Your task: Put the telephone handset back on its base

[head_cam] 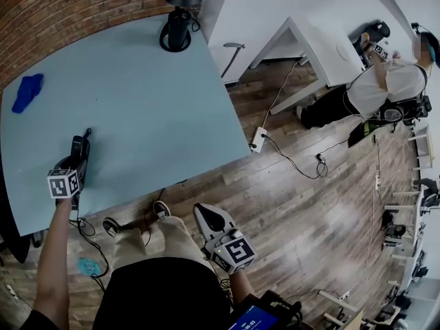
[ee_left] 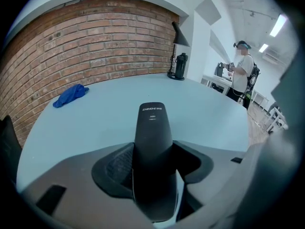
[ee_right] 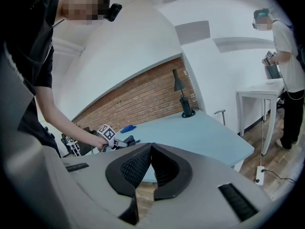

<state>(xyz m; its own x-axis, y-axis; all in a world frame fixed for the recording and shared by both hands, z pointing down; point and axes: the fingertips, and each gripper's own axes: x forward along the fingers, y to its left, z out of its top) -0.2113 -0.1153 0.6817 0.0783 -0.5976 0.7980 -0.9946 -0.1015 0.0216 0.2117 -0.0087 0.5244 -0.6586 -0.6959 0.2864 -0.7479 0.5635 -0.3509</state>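
Clutching black handset (ee_left: pixel 152 128) at table's (head_cam: pixel 151 95) near edge, left gripper (head_cam: pixel 77 158), right gripper (head_cam: pixel 207 216) clenched empty over floor (head_cam: pixel 309 218)

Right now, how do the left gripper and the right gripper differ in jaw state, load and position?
The left gripper has its jaws clamped on the black handset; the right gripper has its jaws closed together on nothing. The left gripper is over the blue table; the right gripper is off the table's edge, above the wooden floor. Neither gripper is open.
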